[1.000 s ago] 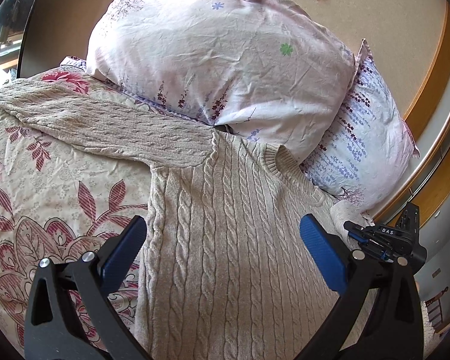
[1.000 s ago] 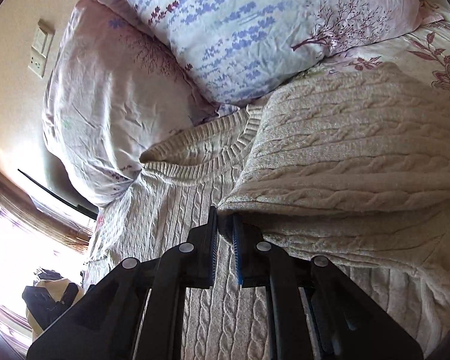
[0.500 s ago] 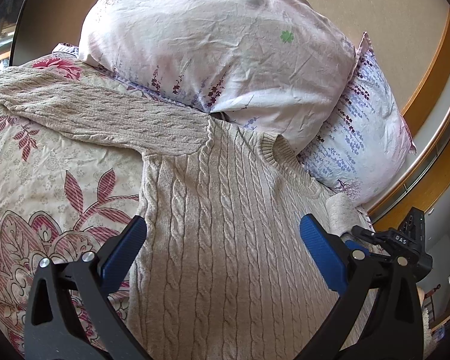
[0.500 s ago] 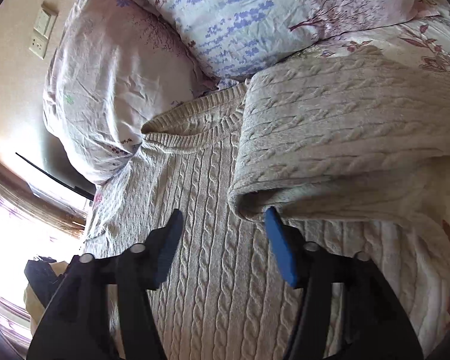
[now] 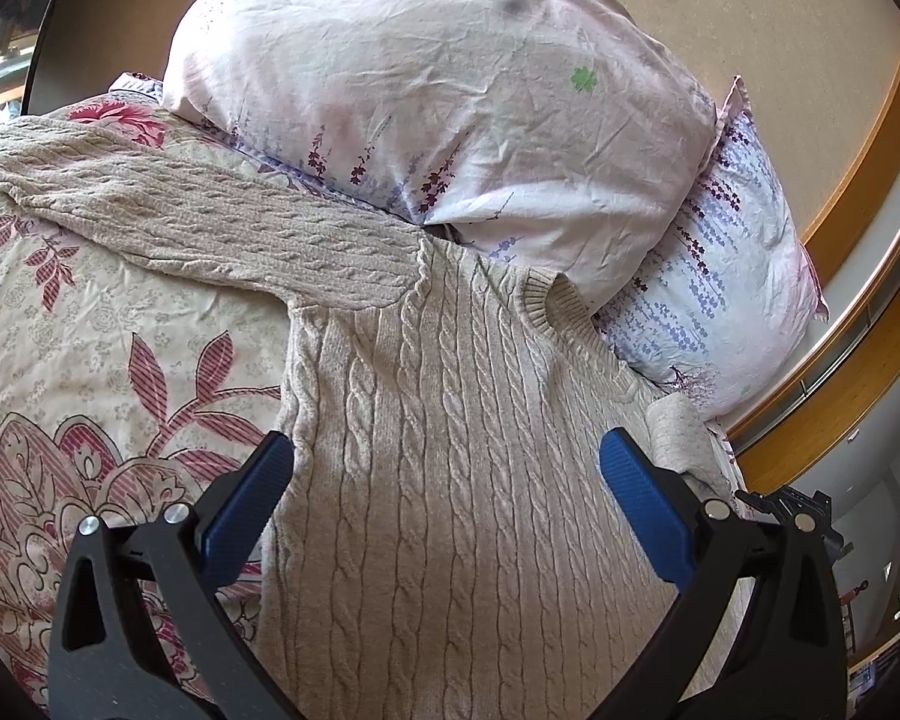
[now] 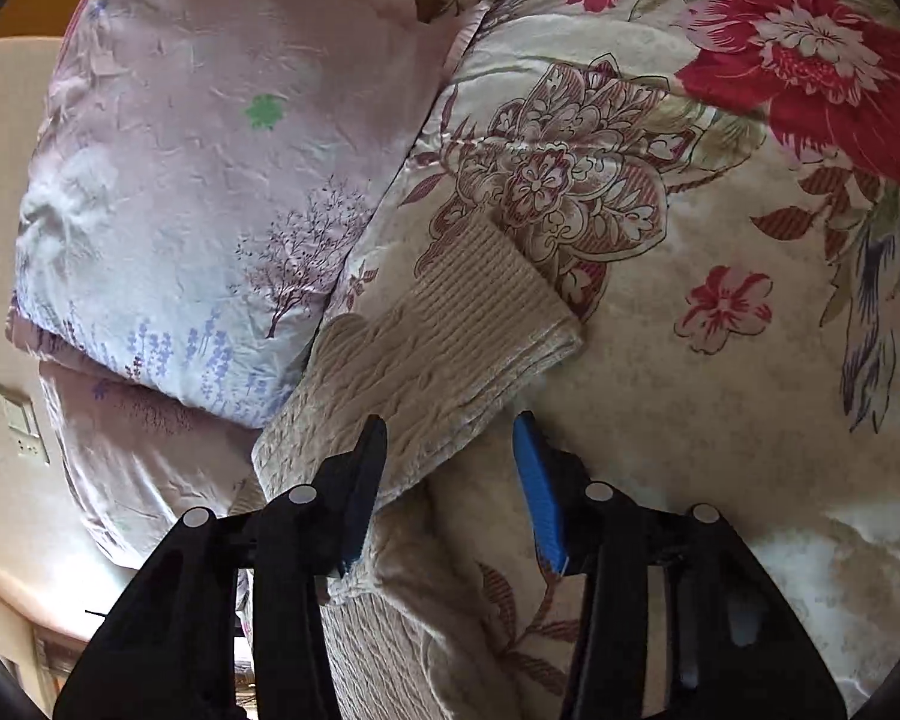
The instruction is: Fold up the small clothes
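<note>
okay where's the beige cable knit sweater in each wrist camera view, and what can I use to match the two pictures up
Left wrist: the sweater fills the lower centre, body between the open fingers, one sleeve stretching to the upper left.
Right wrist: only a sleeve of it shows, centre, ribbed cuff on the floral bedspread.
Shared landmark: the pink pillow with a green clover print, top in the left view, upper left in the right view.

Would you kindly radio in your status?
Both tools, left and right, open, empty. Beige cable-knit sweater flat; one sleeve folded. Floral pillows crowd collar.
</note>
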`<control>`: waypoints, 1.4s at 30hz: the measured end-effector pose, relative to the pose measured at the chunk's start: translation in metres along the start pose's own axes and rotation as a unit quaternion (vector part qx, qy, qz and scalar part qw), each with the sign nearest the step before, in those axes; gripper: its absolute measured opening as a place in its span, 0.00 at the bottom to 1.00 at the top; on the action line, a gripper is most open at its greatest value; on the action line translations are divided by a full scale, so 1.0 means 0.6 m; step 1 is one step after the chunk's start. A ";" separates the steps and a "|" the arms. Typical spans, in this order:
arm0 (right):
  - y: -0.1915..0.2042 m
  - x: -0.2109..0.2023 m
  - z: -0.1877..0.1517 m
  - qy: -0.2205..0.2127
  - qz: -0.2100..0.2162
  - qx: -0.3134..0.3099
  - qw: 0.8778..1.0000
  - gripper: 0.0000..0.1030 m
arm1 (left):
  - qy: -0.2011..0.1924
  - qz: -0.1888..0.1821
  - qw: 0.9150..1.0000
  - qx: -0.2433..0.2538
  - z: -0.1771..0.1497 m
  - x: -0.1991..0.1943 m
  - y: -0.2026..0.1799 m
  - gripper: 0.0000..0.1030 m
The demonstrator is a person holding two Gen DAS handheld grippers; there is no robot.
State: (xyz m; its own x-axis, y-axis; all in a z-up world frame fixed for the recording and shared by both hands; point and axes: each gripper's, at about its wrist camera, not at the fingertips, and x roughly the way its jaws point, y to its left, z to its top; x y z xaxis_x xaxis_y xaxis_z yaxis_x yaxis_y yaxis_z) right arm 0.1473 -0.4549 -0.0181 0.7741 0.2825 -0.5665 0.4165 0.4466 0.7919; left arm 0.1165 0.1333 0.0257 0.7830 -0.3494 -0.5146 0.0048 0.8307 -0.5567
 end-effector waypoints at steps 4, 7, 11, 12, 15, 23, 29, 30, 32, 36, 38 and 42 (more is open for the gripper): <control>0.008 0.025 0.012 -0.012 -0.016 -0.002 1.000 0.13 | -0.011 0.022 1.000 -0.008 0.020 -0.015 0.014 0.98; 0.032 0.025 0.013 -0.024 -0.014 -0.029 0.999 0.10 | -0.008 0.035 0.999 -0.003 0.042 -0.024 0.029 0.98; 0.119 -0.004 0.001 -0.049 0.046 -0.093 0.993 0.10 | -0.025 0.055 0.998 -0.008 0.070 -0.041 0.058 0.98; 0.145 -0.007 -0.004 -0.050 0.064 -0.108 0.991 0.10 | -0.029 0.059 0.998 -0.013 0.075 -0.044 0.066 0.98; 0.228 -0.004 -0.038 -0.035 0.120 -0.157 0.980 0.10 | -0.036 0.072 0.996 -0.035 0.090 -0.050 0.092 0.98; 0.366 0.129 -0.200 0.089 0.174 -0.253 0.947 0.09 | -0.071 0.108 0.990 -0.060 0.108 -0.064 0.139 0.98; 0.387 0.243 -0.344 0.189 0.131 -0.322 0.919 0.09 | -0.072 0.119 0.985 -0.102 0.124 -0.066 0.184 0.98; 0.393 0.252 -0.362 0.196 0.126 -0.336 0.912 0.09 | -0.072 0.115 0.984 -0.116 0.126 -0.067 0.193 0.98; 0.410 0.264 -0.392 0.206 0.123 -0.364 0.900 0.09 | -0.072 0.108 0.981 -0.145 0.130 -0.070 0.213 0.97; 0.439 0.281 -0.443 0.228 0.106 -0.414 0.875 0.16 | -0.068 0.104 0.973 -0.194 0.139 -0.072 0.250 0.89; 0.449 0.291 -0.459 0.260 0.117 -0.407 0.868 0.37 | -0.065 0.105 0.969 -0.216 0.143 -0.070 0.267 0.82; 0.454 0.251 -0.459 0.256 0.165 -0.396 0.866 0.71 | -0.069 0.112 0.960 -0.245 0.153 -0.073 0.295 0.73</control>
State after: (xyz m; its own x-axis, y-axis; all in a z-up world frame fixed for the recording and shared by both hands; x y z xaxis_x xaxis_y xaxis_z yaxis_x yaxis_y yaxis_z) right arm 0.2458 -0.0571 0.0495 0.3907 0.7545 -0.5273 -0.4015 0.6552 0.6400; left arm 0.1405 0.3354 0.0097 0.8054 -0.0958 -0.5849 -0.4411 0.5623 -0.6994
